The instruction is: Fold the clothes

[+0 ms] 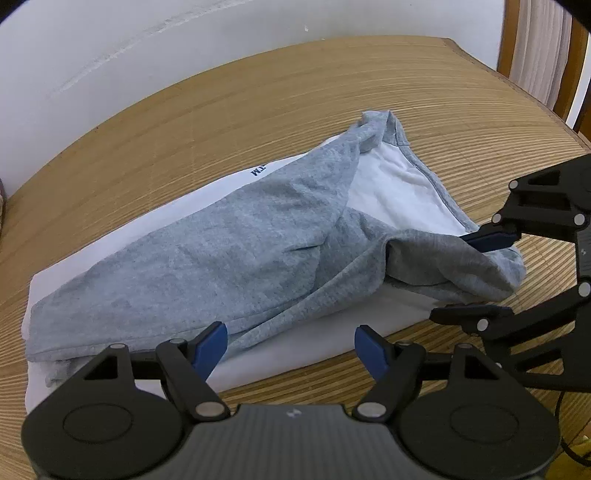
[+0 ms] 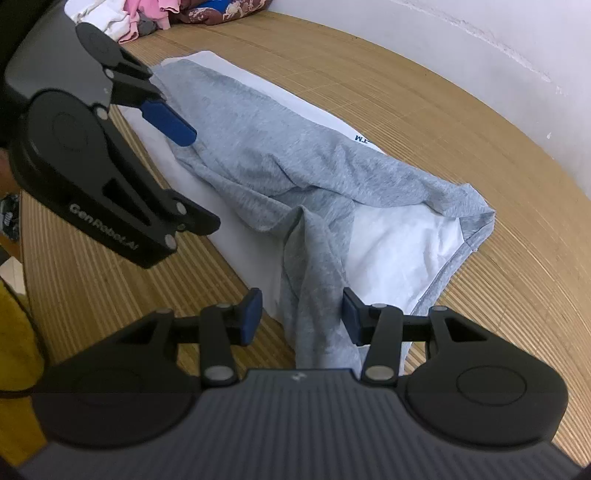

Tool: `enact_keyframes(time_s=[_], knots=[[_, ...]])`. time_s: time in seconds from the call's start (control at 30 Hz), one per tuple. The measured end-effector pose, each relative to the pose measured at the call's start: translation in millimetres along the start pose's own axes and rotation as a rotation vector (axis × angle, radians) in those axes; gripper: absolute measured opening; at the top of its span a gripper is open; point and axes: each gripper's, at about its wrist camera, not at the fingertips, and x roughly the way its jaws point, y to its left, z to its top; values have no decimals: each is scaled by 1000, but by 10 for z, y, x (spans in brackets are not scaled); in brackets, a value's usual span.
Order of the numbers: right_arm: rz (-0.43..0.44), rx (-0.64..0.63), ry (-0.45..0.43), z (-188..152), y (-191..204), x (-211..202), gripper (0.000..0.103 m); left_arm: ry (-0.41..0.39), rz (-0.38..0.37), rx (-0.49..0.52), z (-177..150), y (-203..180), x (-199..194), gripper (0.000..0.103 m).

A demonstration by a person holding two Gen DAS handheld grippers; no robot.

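Two grippers over one garment on a bamboo mat (image 1: 332, 92). The grey-and-white shirt (image 1: 221, 236) lies partly folded on the mat, grey sleeve laid lengthwise over the white body, dark lettering (image 1: 258, 170) showing at the far edge. Left gripper (image 1: 291, 345): fingers apart, nothing between the blue pads (image 1: 212, 343); the shirt's near edge lies just ahead of the tips and one pad hangs over the grey fabric. Right gripper (image 2: 301, 314): fingers apart, a bunched fold of grey fabric (image 2: 317, 302) runs up between them and lies against the right-hand pad (image 2: 351, 314); the other pad stands clear of it. Whether the fold is pinched cannot be told. A heap of other clothes (image 2: 147, 14) sits well beyond the fingers, at the mat's far corner.
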Motion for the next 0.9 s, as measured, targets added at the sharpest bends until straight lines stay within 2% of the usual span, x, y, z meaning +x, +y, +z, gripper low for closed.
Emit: enact_keyframes(time_s=[0.27,0.47,0.53,0.57,0.6,0.7,0.77,0.9], knots=[[-36,49,-55,-132,-173,-163,49,-50,20,-31,26,113,-44,78],[17,77,-95,-162,-322,-142,47,-83,9,45,71,9,15,78],[4,102,-100,-157,-374,-103,41,-75,16,43,81,6,71,78],[-7,127,-101,-155,-420,-90,26,-70,21,40,86,6,100,78],[-26,173,-100,-153,-497,-88,22,-61,22,35,82,15,129,78],[-88,340,-79,-211,-784,-36,25,-24,23,20,42,59,222,78],[-66,417,-45,-273,-918,33,26,3,21,15,3,83,272,78],[-49,436,-34,-292,-921,9,28,18,13,26,-67,92,296,78]])
